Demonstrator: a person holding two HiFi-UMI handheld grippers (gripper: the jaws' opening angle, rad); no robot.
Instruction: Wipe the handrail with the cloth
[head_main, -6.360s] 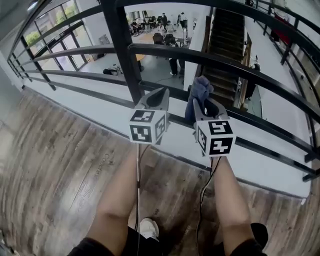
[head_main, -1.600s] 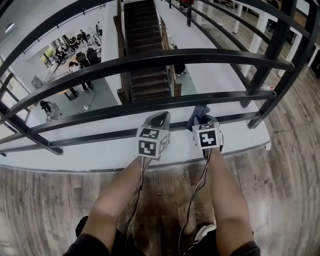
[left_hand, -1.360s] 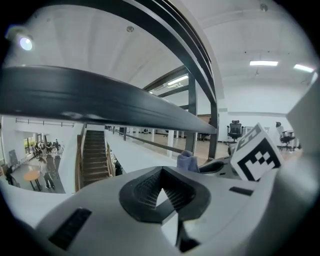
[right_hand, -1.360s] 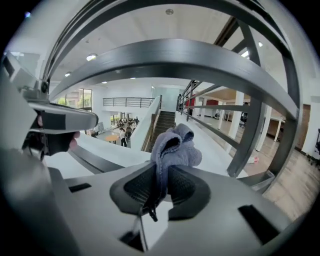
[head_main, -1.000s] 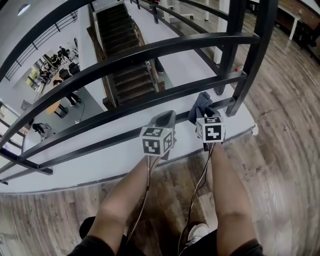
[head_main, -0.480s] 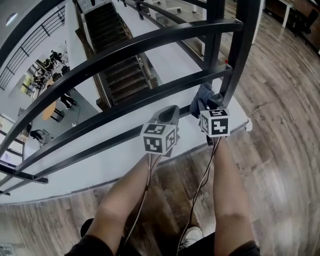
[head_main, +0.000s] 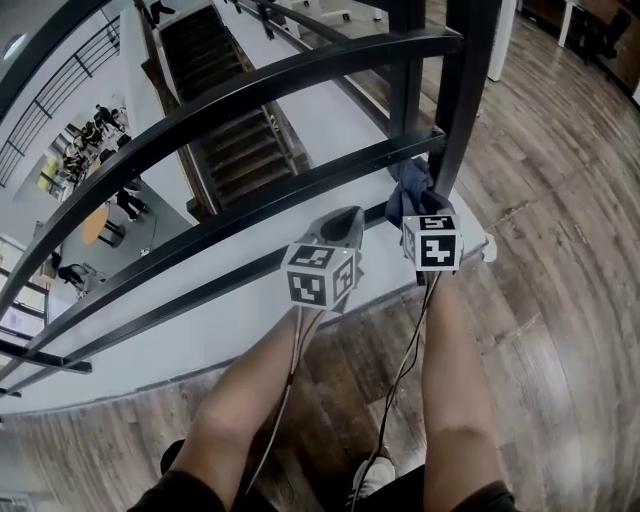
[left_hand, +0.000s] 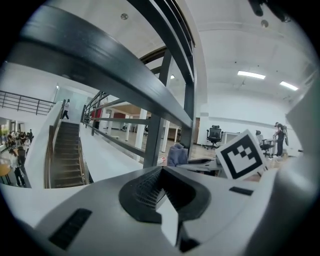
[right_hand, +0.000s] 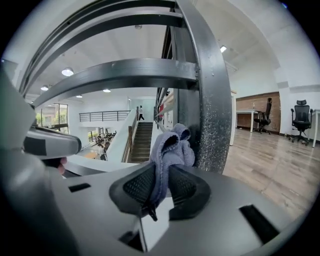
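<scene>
Cloth (right_hand: 172, 146) in R tongs (right_hand: 160, 176), against handrail post (right_hand: 212, 115); L tongs (left_hand: 162, 176) closed

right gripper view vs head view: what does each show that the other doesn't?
Only the right gripper view: the right gripper from close up, its jaws shut on a fold of the blue-grey cloth, plus office chairs at far right.
Only the head view: the person's forearms and a white shoe.
Both: the cloth beside the black post, the railing bars and the staircase beyond.
</scene>
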